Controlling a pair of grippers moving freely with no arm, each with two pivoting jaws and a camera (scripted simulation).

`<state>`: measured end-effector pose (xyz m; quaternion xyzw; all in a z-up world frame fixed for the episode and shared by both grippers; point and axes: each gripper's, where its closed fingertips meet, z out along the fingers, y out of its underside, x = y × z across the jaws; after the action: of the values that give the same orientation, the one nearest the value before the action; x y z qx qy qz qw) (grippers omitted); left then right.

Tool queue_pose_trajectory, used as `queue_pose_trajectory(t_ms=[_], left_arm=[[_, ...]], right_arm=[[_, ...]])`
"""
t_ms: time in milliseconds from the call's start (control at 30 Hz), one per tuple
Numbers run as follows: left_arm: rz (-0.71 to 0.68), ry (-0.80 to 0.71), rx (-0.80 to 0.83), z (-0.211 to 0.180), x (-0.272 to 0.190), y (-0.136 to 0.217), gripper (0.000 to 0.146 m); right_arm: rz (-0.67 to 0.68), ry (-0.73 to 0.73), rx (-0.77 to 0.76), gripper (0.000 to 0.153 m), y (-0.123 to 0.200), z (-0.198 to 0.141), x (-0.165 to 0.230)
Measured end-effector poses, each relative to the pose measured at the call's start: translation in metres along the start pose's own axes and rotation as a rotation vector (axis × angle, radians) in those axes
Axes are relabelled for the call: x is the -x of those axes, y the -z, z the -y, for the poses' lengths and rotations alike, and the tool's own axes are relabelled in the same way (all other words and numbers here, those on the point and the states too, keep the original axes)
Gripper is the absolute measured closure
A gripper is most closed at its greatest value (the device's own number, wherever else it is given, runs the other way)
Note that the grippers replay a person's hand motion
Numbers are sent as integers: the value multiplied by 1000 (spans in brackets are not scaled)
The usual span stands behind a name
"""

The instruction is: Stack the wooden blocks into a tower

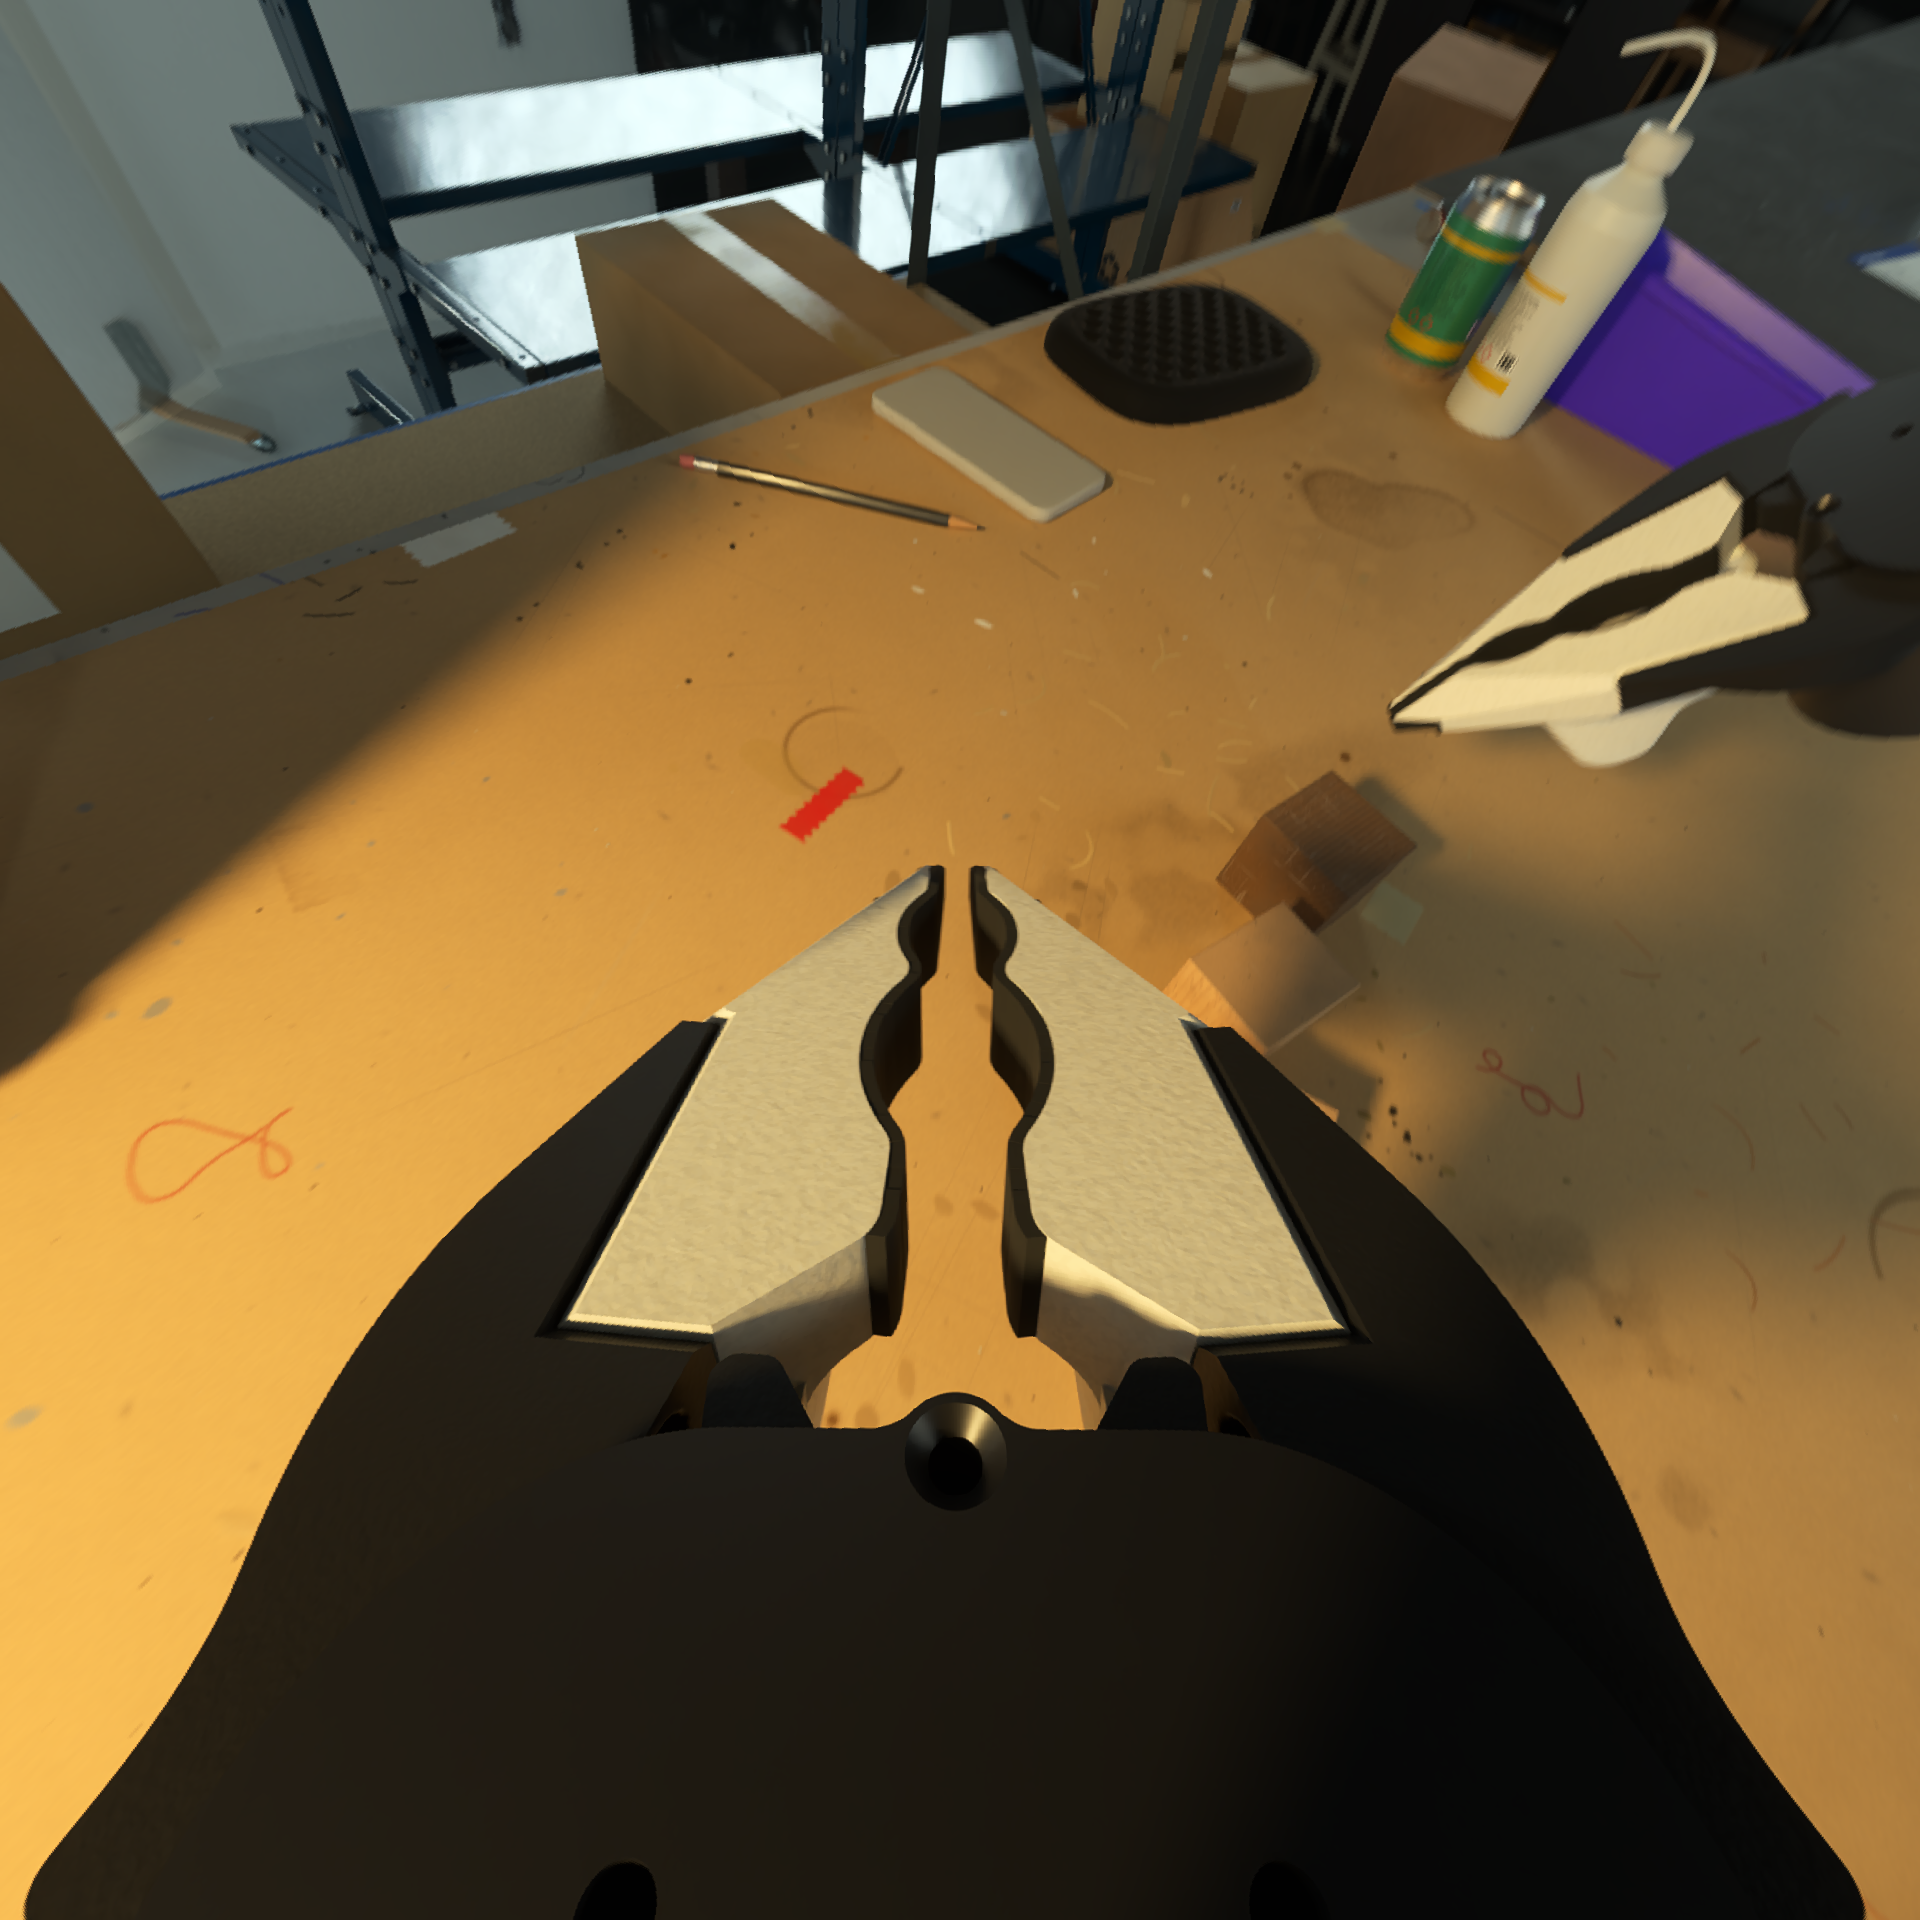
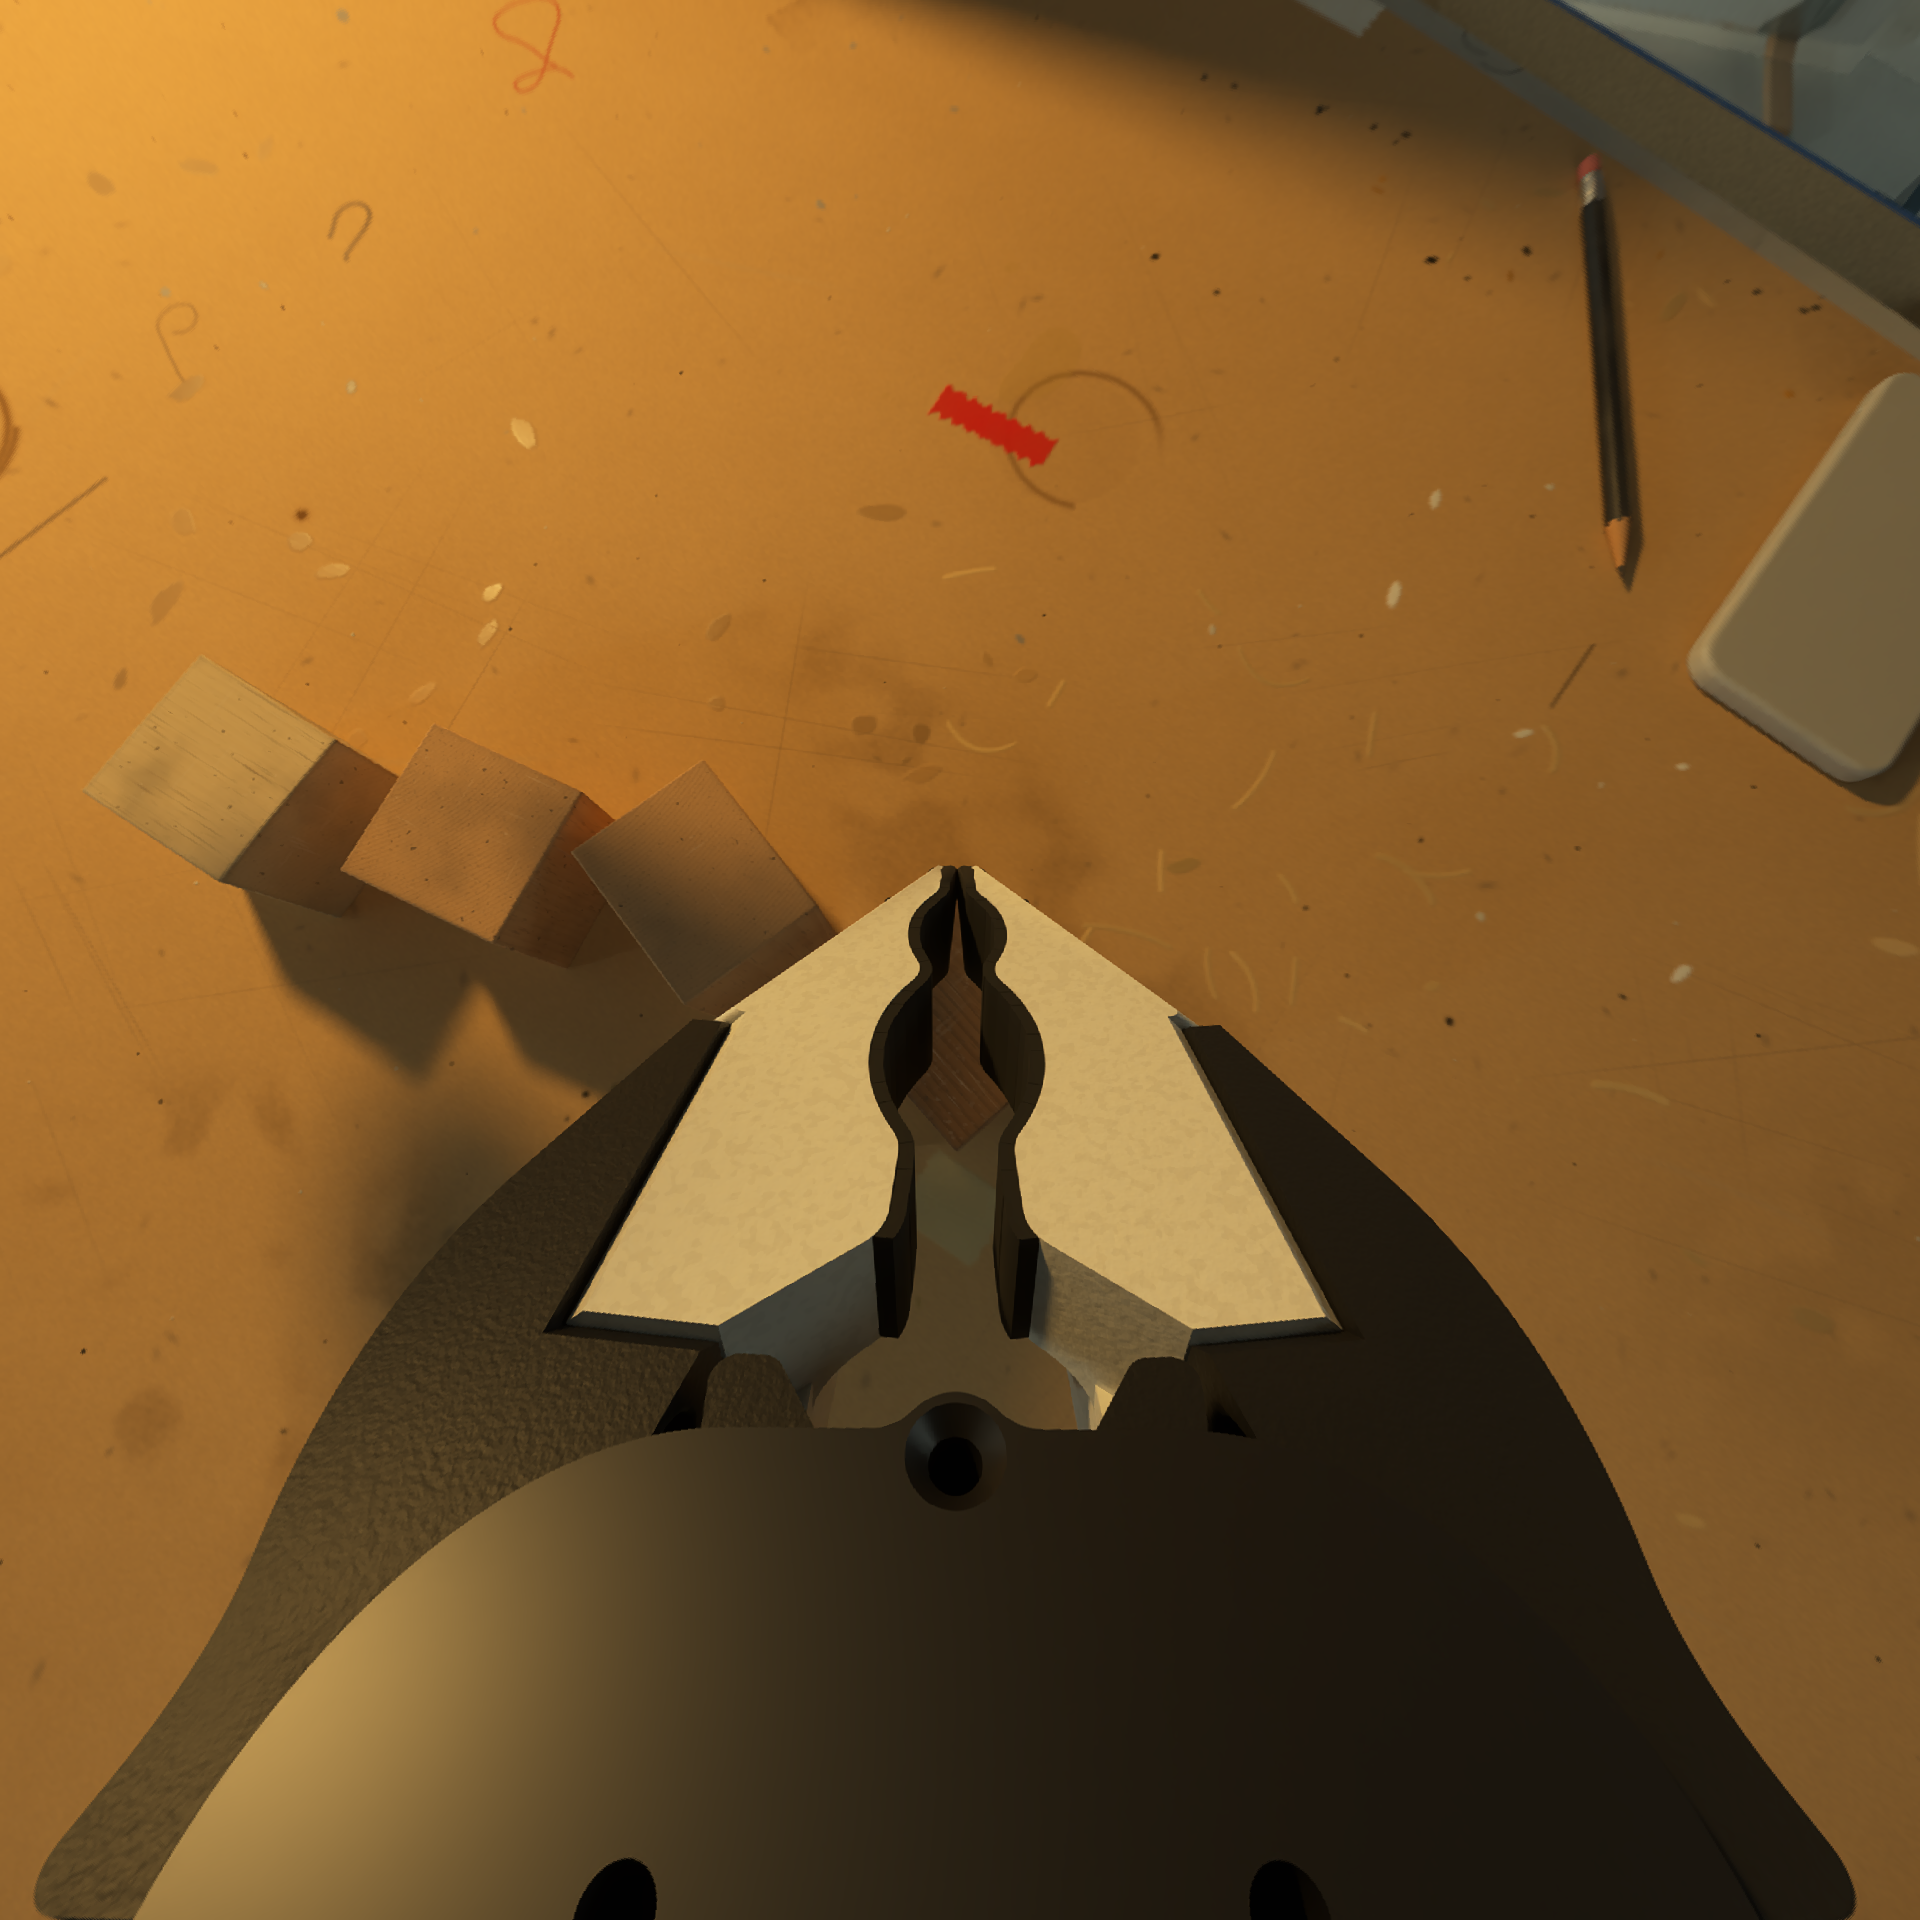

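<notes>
In the right wrist view three pale wooden blocks lie in a touching row on the table, at left (image 2: 208, 769), middle (image 2: 468, 821) and right (image 2: 696, 873). My right gripper (image 2: 956, 871) is shut and empty, just right of the row. A dark wooden block (image 2: 956, 1081) shows below it through the gap between its fingers. In the left wrist view the dark block (image 1: 1314, 847) sits beside pale blocks (image 1: 1268, 977), with the right gripper (image 1: 1397, 717) hovering above. My left gripper (image 1: 956, 873) is empty, its jaws nearly together, left of the blocks.
A red tape scrap (image 1: 821, 805) lies on the table ahead. Farther back are a pencil (image 1: 831, 494), a grey slab (image 1: 987, 442), a black pad (image 1: 1179, 353), a green can (image 1: 1460, 275), a white squeeze bottle (image 1: 1558, 281) and a purple bin (image 1: 1683, 364).
</notes>
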<state>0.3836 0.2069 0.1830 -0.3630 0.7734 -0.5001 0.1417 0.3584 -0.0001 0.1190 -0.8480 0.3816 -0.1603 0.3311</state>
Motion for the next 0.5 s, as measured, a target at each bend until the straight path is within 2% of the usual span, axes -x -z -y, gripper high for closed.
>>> queue_pose_trajectory(t_ms=[100, 200, 267, 333, 400, 500], left_arm=[[19, -48, 61, -4, 2, 16, 125], [26, -119, 16, 3, -2, 30, 111], [-65, -163, 6, 1, -18, 37, 103], [-199, -225, 76, -12, -41, 41, 92], [-247, -350, 129, -24, -57, 38, 83], [-224, -646, 161, -44, -74, 23, 69]], right_arm=[[-5, -2, -27, 153, 12, 1, -10], [-9, -1, -46, 153, 22, 0, -21], [-15, -9, -52, 153, 28, -3, -30], [-24, -19, -54, 153, 33, -6, -39], [-31, -33, -56, 153, 37, -9, -48], [-33, -52, -59, 153, 42, -13, -58]])
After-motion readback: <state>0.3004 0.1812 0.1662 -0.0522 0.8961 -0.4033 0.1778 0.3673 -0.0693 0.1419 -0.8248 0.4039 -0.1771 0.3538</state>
